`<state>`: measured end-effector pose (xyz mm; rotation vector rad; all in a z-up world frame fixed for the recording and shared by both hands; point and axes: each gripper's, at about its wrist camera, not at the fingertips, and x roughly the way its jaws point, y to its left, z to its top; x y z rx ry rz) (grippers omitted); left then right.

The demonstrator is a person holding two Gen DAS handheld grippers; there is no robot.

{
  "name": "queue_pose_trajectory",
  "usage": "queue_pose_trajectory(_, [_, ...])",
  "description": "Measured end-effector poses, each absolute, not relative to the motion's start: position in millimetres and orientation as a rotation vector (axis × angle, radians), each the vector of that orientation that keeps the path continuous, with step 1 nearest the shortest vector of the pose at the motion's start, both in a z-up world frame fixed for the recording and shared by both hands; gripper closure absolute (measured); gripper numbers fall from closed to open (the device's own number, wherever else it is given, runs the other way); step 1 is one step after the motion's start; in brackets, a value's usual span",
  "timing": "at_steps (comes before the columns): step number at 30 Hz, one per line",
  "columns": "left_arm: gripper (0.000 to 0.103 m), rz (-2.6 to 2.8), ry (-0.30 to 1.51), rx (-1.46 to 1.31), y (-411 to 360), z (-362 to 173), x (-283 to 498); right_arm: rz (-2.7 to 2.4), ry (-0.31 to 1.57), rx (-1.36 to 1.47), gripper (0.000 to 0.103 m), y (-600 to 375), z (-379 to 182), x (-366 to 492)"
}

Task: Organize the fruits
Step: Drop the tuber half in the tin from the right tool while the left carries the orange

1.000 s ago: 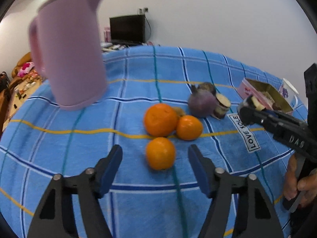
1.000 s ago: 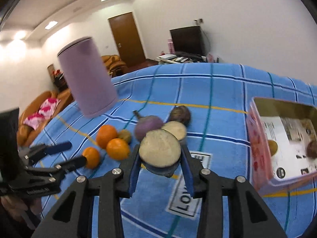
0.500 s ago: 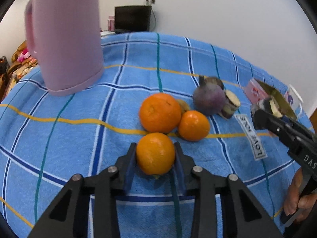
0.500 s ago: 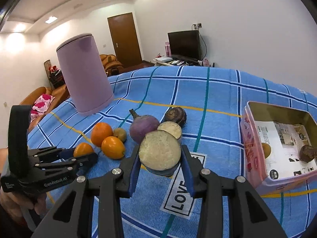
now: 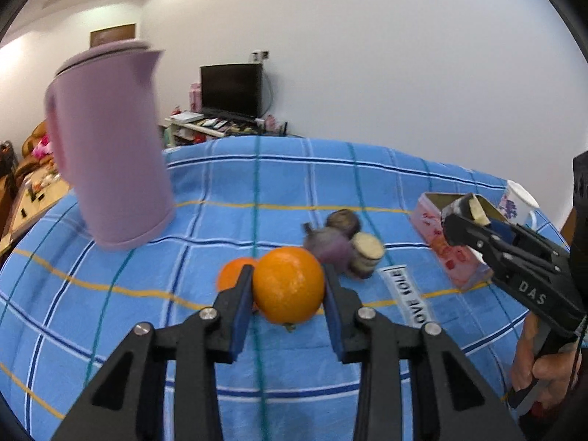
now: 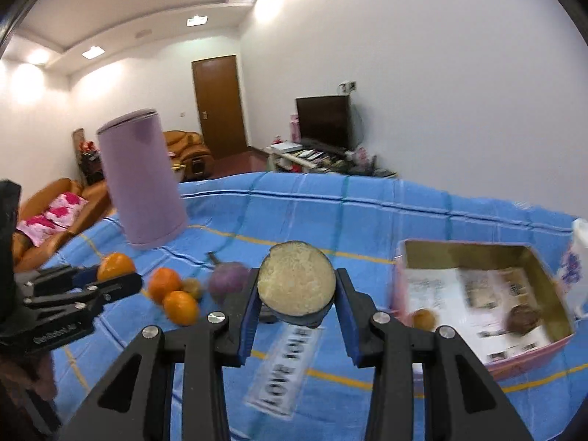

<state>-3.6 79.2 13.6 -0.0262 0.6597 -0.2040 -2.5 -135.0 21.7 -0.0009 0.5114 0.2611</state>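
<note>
Two tools each hold one thing above the blue checked surface point(image 5: 110, 312). The left tool point(image 5: 288, 286) is closed on an orange point(image 5: 288, 284). The right tool point(image 6: 296, 290) is closed on a cut half fruit point(image 6: 297, 281), near the pink box point(image 6: 533, 352), with more oranges point(image 6: 172, 294) lying left.

Blurred purple root point(image 5: 328, 246), cut-off mug point(image 6: 578, 257)
</note>
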Motion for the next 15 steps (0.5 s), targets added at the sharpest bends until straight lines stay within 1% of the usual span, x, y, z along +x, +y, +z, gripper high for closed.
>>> queue_pose_trajectory(15, [0.066, -0.337, 0.614, 0.016, -18.2, 21.5, 12.9, 0.073, 0.522, 0.022, 0.063, -220.1, 16.2, 12.3])
